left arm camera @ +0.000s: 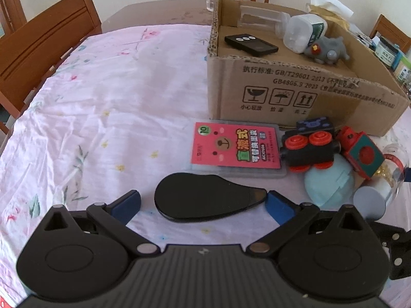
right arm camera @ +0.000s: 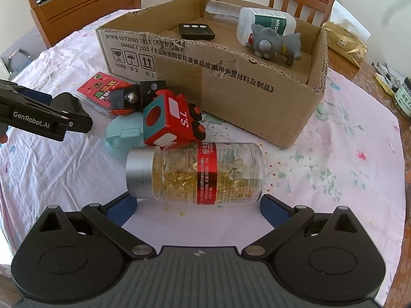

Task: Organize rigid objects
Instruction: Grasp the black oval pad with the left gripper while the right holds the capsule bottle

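Left wrist view: left gripper (left arm camera: pixel 203 202) spread wide, grasping nothing, blue pads either side of a flat black case (left arm camera: pixel 205 200) lying on the cloth-covered bench (left arm camera: pixel 102 102). Just beyond, a pink card pack (left arm camera: pixel 236 147), touching a black toy car (left arm camera: pixel 307 148) tipped over against a red toy block (left arm camera: pixel 359 151) and a pale blue shell (left arm camera: pixel 330 183).

Right wrist view: right gripper (right arm camera: pixel 197 209) also released, straddling a clear capsule bottle (right arm camera: pixel 195 174) lying on its side, silver cap to the left. Farther back, an open cardboard box (right arm camera: pixel 257 82) holding a black remote (right arm camera: pixel 196 31), a grey toy (right arm camera: pixel 272 43) and a white bottle (right arm camera: pixel 264 23).
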{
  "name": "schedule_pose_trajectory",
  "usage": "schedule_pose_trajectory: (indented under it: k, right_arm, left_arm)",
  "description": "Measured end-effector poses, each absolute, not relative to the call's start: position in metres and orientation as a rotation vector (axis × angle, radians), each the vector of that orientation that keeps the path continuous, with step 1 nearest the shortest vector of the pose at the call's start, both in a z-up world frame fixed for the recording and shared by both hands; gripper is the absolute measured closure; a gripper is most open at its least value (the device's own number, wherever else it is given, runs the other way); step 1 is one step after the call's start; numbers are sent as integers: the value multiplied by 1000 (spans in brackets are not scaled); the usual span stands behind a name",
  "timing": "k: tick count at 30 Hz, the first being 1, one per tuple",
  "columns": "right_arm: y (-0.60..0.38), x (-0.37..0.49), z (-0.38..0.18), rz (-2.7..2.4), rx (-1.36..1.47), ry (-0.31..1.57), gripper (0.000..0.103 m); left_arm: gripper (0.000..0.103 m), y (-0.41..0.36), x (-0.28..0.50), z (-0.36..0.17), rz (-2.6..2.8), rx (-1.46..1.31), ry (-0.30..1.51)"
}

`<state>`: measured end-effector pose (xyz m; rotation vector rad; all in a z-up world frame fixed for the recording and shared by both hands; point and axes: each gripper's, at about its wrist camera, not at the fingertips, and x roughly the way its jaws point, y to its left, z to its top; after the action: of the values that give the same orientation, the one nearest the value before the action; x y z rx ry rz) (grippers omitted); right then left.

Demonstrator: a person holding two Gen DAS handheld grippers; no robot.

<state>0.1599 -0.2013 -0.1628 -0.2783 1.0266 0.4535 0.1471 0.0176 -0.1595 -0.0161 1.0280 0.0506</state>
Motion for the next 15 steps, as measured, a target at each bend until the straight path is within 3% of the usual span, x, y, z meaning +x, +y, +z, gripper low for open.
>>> schedule_pose_trajectory:
  k: [15]
  right_arm:
    - [-194, 161, -151, 451, -291, 1016, 0]
  left_arm:
    - [1, 9, 144, -161, 28, -3, 993]
